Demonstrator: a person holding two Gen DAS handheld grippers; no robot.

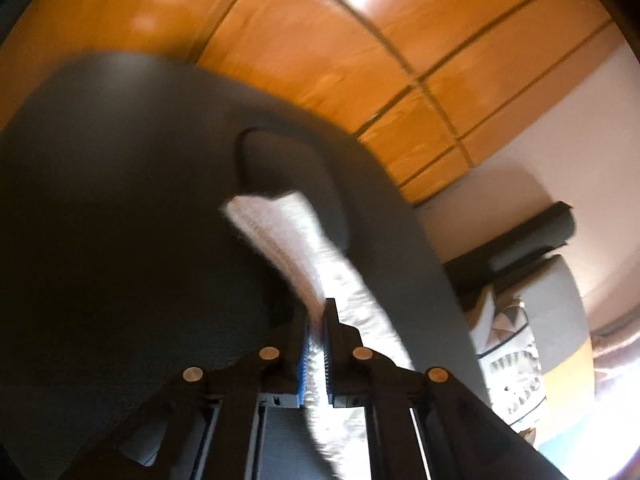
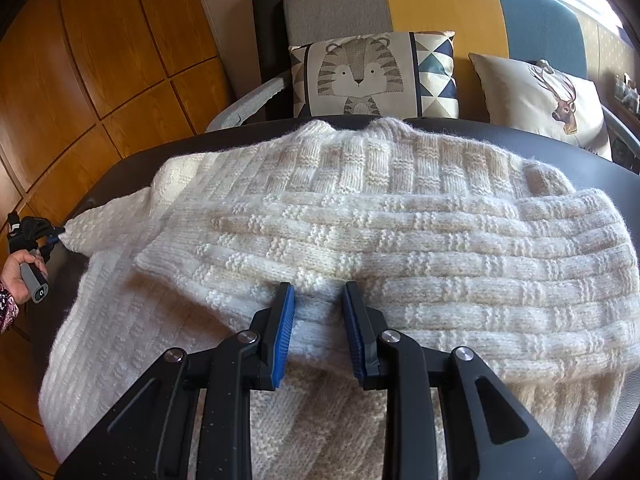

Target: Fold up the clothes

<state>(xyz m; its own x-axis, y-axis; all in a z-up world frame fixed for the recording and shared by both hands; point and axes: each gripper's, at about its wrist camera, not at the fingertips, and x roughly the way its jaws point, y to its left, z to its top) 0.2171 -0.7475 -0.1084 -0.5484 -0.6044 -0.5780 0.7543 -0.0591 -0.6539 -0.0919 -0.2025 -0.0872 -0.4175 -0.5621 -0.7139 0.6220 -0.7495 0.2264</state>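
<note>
No readable text, labels, brands or nos. are showing in either view. Cushions are showing only drawn pics, no words; a small round mark on the left gripper's handle is too small to read.

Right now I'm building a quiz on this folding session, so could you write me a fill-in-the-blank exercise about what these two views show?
1. The left gripper is shut on the ____ of the cream knitted sweater.
2. The sweater lies on a dark ____.
3. The cushion right behind the sweater's collar shows a ____.
4. The right gripper has a ____ of knit between its jaws.

Missing words: sleeve; table; tiger; fold
</note>
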